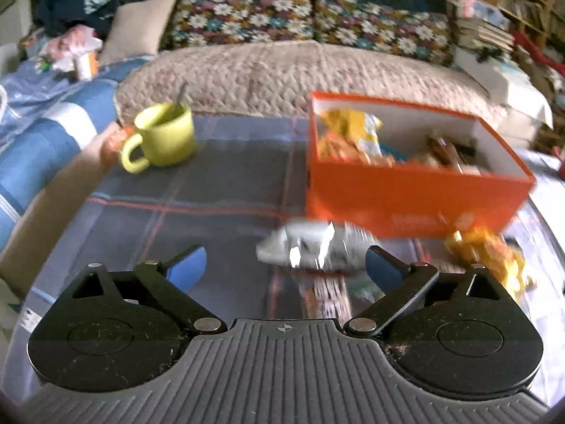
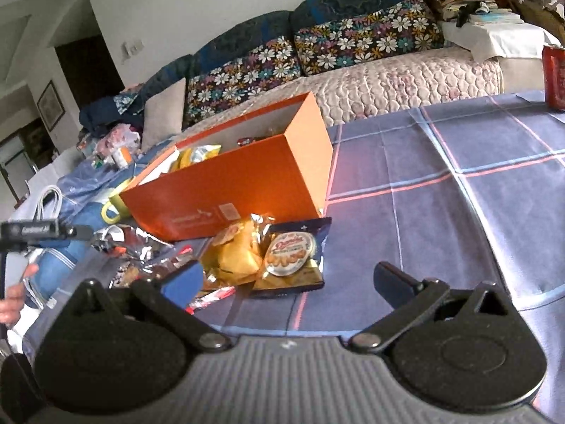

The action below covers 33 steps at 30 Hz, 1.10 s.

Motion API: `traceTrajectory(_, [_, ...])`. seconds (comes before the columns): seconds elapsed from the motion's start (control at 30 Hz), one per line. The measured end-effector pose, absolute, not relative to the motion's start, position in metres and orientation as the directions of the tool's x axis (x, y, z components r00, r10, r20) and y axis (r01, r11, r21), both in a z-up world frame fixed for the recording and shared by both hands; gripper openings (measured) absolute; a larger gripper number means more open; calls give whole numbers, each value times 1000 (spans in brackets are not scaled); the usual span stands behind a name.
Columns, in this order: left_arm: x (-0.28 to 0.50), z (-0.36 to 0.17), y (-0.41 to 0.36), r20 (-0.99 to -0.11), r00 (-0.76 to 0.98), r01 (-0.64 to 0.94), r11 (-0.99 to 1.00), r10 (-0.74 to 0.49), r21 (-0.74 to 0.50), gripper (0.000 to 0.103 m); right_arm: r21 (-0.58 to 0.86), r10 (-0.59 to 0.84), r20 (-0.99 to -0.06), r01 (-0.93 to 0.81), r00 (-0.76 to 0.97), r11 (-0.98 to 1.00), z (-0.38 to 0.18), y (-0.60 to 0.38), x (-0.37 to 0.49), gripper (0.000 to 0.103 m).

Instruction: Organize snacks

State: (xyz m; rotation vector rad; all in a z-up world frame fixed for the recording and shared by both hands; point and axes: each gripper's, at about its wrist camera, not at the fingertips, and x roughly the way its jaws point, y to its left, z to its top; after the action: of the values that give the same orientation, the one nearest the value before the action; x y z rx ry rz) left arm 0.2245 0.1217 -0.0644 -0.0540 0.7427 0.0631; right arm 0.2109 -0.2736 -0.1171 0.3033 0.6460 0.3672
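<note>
An orange box [image 1: 416, 201] with several snack packets inside stands on the plaid tablecloth; it also shows in the right wrist view [image 2: 226, 190]. A silver foil packet [image 1: 310, 247] lies in front of it, just beyond my open, empty left gripper [image 1: 286, 265]. A yellow snack bag [image 1: 487, 251] lies to the right of the foil packet. In the right wrist view the yellow bag [image 2: 236, 258] and a dark blue cookie packet [image 2: 293, 254] lie in front of the box, just ahead of my open, empty right gripper [image 2: 286, 279]. Silver foil packets [image 2: 141, 247] lie to its left.
A yellow-green mug [image 1: 162, 137] with a spoon stands at the table's far left. A red can [image 2: 554, 77] stands at the far right. A sofa with floral cushions [image 1: 247, 21] runs behind the table. The left gripper's handle [image 2: 31, 231] shows at the left edge.
</note>
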Motion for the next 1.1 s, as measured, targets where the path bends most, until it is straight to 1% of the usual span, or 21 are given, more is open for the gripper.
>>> traceTrajectory(0.07, [219, -81, 114, -703, 711, -37, 999, 25, -2, 68, 410, 439, -531, -233, 725, 882, -120, -274, 215, 103])
traceTrajectory(0.13, [225, -97, 105, -718, 694, -22, 998, 55, 56, 67, 420, 454, -529, -244, 717, 874, -120, -271, 216, 102])
traceTrajectory(0.23, [243, -115, 92, -721, 690, -5, 996, 64, 84, 63, 377, 446, -533, -271, 719, 886, -118, -263, 215, 102])
traceTrajectory(0.27, [252, -121, 89, -722, 688, -2, 996, 68, 92, 58, 359, 437, -539, -274, 720, 892, -118, -261, 215, 102])
traceTrajectory(0.33, [265, -132, 89, -727, 681, -22, 995, 89, 102, 37, 344, 426, -549, -270, 719, 899, -119, -259, 217, 103])
traceTrajectory(0.37, [268, -134, 93, -738, 671, -25, 996, 78, 83, 2, 352, 427, -549, -265, 718, 898, -120, -261, 218, 103])
traceTrajectory(0.4, [266, -136, 97, -750, 660, -28, 999, 52, 45, 0, 362, 430, -548, -260, 717, 895, -121, -262, 219, 103])
traceTrajectory(0.5, [242, -133, 101, -755, 655, -23, 1000, 28, 18, 0, 363, 419, -549, -245, 723, 899, -122, -265, 222, 102])
traceTrajectory(0.6, [210, -134, 95, -763, 647, -13, 1000, 3, -7, 1, 333, 406, -549, -254, 731, 908, -122, -258, 225, 103])
traceTrajectory(0.73, [186, -133, 88, -758, 653, -13, 1000, -5, -17, 6, 233, 405, -537, -332, 740, 914, -115, -222, 233, 102])
traceTrajectory(0.8, [185, -133, 85, -755, 656, -10, 1000, -3, -12, 11, 154, 399, -541, -379, 741, 912, -111, -197, 241, 101])
traceTrajectory(0.83, [186, -133, 85, -754, 657, -6, 1000, -6, -13, 12, 110, 393, -547, -402, 740, 909, -111, -184, 247, 95])
traceTrajectory(0.87, [187, -133, 84, -754, 657, -5, 1000, -9, -17, 15, 72, 386, -555, -420, 737, 905, -112, -172, 254, 92])
traceTrajectory(0.9, [189, -133, 84, -754, 657, -3, 1000, -14, -22, 17, 43, 373, -568, -427, 734, 903, -116, -163, 260, 86])
traceTrajectory(0.93, [191, -133, 85, -753, 658, 1, 1000, -20, -25, 19, 30, 359, -585, -423, 727, 906, -120, -158, 267, 79])
traceTrajectory(0.97, [193, -134, 85, -751, 660, 4, 1000, -21, -25, 20, 37, 351, -606, -416, 713, 909, -126, -155, 274, 74])
traceTrajectory(1.03, [195, -135, 85, -749, 662, 6, 1000, -18, -19, 23, 83, 364, -641, -410, 675, 908, -135, -157, 279, 45])
traceTrajectory(1.1, [196, -136, 84, -746, 666, 5, 1000, -14, -14, 24, 94, 369, -645, -410, 669, 907, -135, -165, 272, 42])
